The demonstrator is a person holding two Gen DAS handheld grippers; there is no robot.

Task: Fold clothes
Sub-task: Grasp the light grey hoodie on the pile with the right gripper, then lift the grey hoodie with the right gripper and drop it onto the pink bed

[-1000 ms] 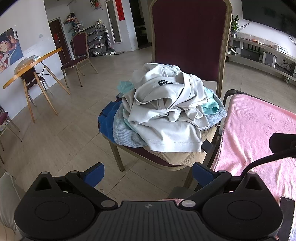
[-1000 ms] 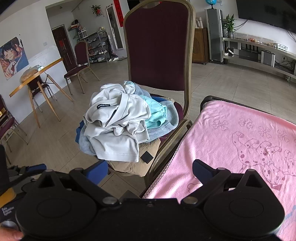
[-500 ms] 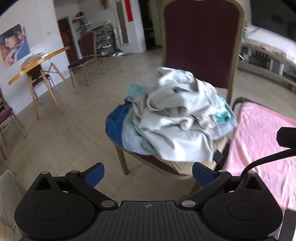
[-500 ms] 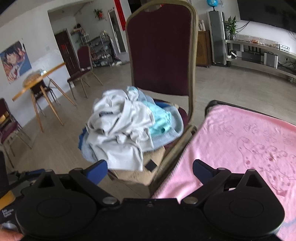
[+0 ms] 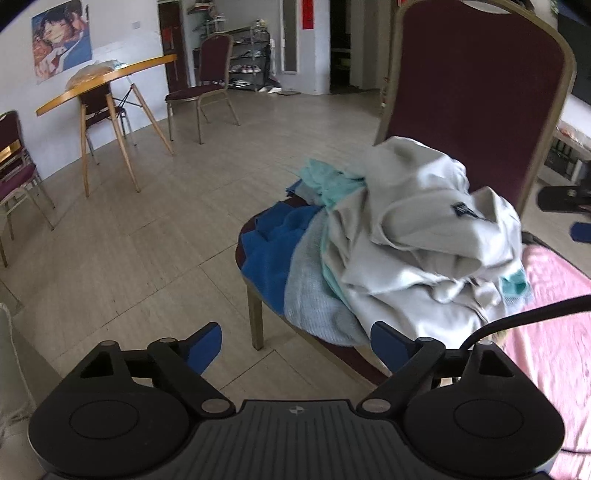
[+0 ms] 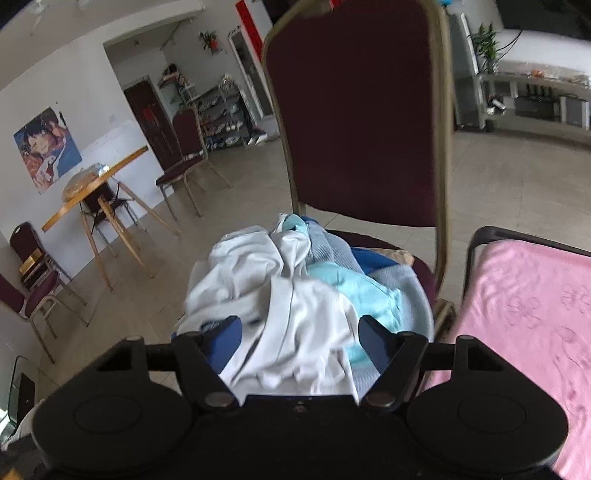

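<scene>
Right now both claws stand spread, jaws just narrowing — left claw [image 5: 295, 345] short of the clothes pile [image 5: 413, 243] on the chair [image 5: 476, 81]; right claw [image 6: 300, 341] above the pile, pinching nothing.

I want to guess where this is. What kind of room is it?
Probably a home's big living and dining room. There's a wooden table with dining chairs, a shoe rack by the far door, a poster on the wall, and clothes piled on a chair.
</scene>
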